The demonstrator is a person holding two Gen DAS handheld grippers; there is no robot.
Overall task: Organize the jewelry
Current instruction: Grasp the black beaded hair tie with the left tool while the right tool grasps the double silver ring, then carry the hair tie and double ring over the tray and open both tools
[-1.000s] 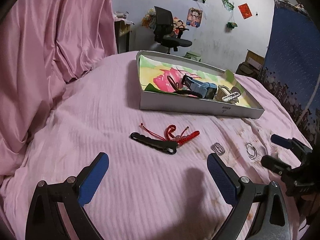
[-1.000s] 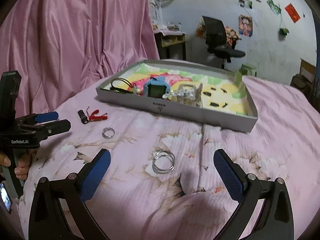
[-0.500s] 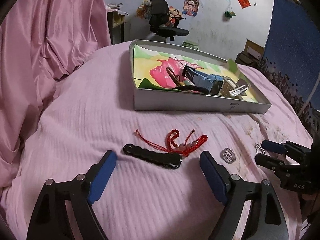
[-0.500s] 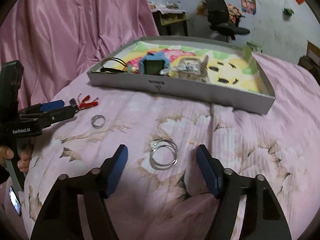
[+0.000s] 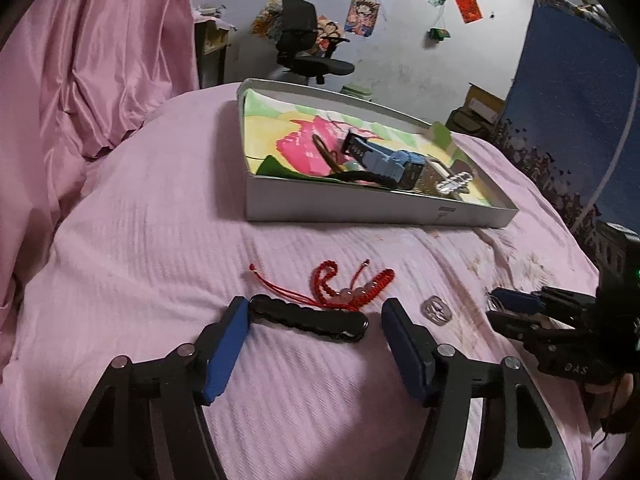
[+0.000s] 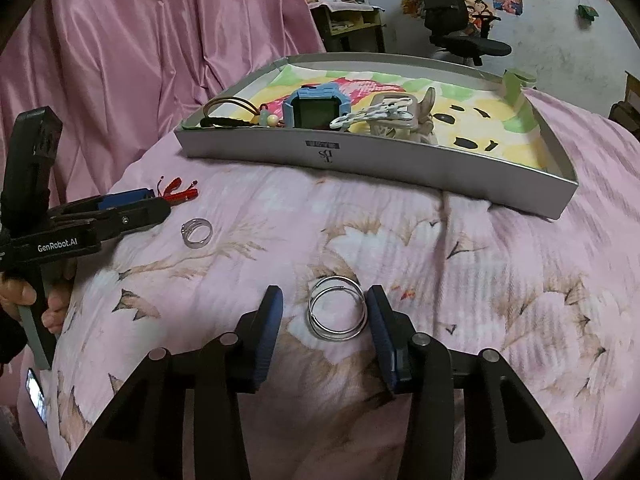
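On the pink bedspread a black beaded bracelet [image 5: 308, 320] lies crosswise between the blue pads of my left gripper [image 5: 315, 307]. Its jaws are closing and its right pad stands clear of the bracelet. A red bead bracelet [image 5: 352, 288] lies tangled just beyond. In the right wrist view, silver hoops [image 6: 338, 314] lie between the pads of my right gripper [image 6: 324, 295], whose jaws are closing too. A gap remains on the left side of the hoops. A small silver ring [image 6: 196, 233] rests between the two grippers.
A shallow grey box [image 6: 360, 156] with a colourful lining stands farther back and holds a blue watch [image 6: 318, 108], cords and a white chain. Pink drapery hangs at the left. A hand [image 6: 24, 296] grips the left tool's handle. An office chair [image 5: 308, 52] stands beyond the bed.
Both pairs of jaws have narrowed a good deal. The left gripper has drawn up to the black bracelet. The right gripper has sunk toward the silver hoops, which now lie between its pads.
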